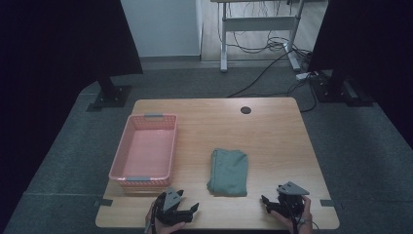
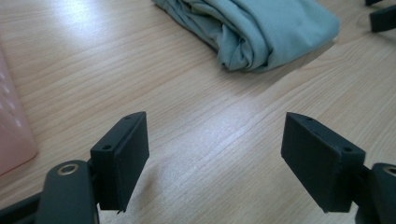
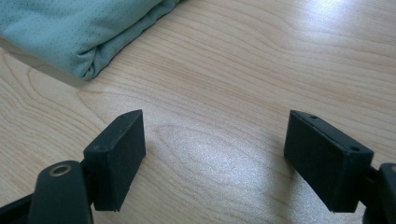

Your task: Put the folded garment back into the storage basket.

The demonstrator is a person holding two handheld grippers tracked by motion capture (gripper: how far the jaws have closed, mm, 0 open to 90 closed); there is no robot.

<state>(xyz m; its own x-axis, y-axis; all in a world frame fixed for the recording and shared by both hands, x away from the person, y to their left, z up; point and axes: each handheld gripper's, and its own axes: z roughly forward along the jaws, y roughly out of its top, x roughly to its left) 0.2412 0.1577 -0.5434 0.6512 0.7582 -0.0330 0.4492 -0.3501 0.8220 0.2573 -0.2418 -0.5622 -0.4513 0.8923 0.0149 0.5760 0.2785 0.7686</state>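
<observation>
A folded pale green cloth (image 1: 228,171) lies on the wooden table (image 1: 272,141), near the front middle. My left gripper (image 1: 191,210) rests at the front edge, left of the cloth, jaws open with bare wood between them. In the left gripper view the cloth (image 2: 261,28) lies ahead and to the right, past the left gripper (image 2: 215,158). My right gripper (image 1: 266,204) sits at the front edge on the cloth's right, also open and holding nothing. The right gripper view shows a cloth corner (image 3: 70,32) at upper left beyond the right gripper (image 3: 212,158).
An empty pink plastic basket (image 1: 144,148) stands on the table's left side, its wall (image 2: 11,126) at the left of the left gripper view. A round black grommet (image 1: 245,110) sits near the far edge. Desk legs and cables (image 1: 263,46) lie on the floor beyond.
</observation>
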